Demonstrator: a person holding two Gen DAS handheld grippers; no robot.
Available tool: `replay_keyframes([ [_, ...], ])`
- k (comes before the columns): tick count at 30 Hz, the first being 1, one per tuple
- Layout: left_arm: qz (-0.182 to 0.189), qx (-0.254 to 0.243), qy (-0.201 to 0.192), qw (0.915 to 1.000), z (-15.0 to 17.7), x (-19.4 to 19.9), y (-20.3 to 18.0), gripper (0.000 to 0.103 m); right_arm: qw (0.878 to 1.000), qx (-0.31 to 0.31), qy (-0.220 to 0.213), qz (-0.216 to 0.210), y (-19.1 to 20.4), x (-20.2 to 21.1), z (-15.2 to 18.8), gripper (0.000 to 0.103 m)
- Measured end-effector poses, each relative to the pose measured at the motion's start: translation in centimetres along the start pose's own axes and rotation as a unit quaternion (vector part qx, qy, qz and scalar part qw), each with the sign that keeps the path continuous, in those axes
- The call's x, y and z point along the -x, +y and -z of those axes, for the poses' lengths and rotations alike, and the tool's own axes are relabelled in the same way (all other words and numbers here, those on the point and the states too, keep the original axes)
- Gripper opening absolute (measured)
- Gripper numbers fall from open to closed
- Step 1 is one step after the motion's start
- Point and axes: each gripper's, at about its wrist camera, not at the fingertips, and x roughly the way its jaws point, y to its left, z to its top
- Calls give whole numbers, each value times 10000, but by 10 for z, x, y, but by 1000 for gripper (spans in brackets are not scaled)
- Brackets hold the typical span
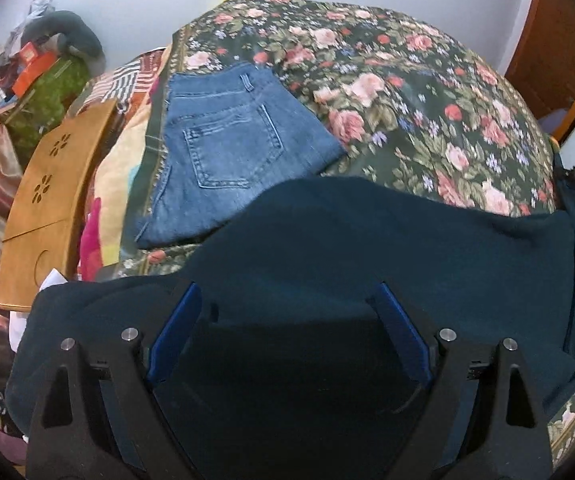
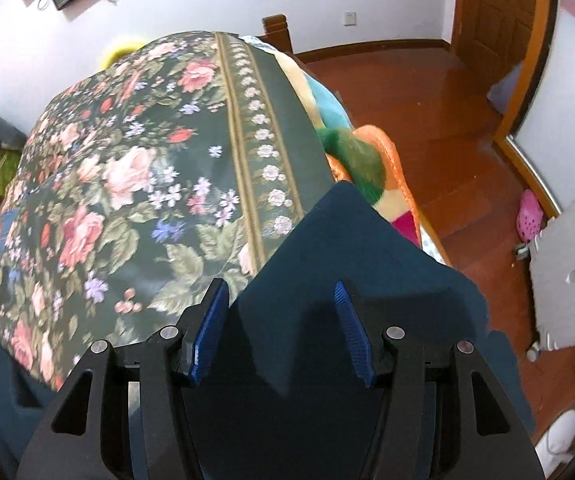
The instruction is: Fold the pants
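Dark teal pants [image 1: 387, 248] lie soft and limp across the floral bed [image 1: 407, 92], best pinched at an edge, beneath both grippers' [image 1: 287, 312] [image 2: 281, 312] open, empty jaws.

Black grippers [image 1: 287, 300] (blue ribbed pads [image 2: 211, 328])

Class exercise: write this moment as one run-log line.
task: fold pants | left gripper: open above dark teal pants | right gripper: open above same pants | folded jeans: on floral bedspread
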Motion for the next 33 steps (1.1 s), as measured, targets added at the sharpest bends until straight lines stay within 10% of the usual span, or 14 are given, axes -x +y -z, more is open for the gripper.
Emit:
replay_keyframes([
  [9, -22, -11, 144, 9999, 7, -4, -8, 89, 9994, 303, -53, 173, -4, 0, 6, 10],
  [24, -16, -136, 378, 9992, 38, 25, -34, 90, 9892, -82, -1456, -140, -65, 164, 24, 8],
  [33, 189, -339, 600, 9974, 57, 23, -79, 97, 9932, -211, -1147, 31, -99, 145, 65, 8],
])
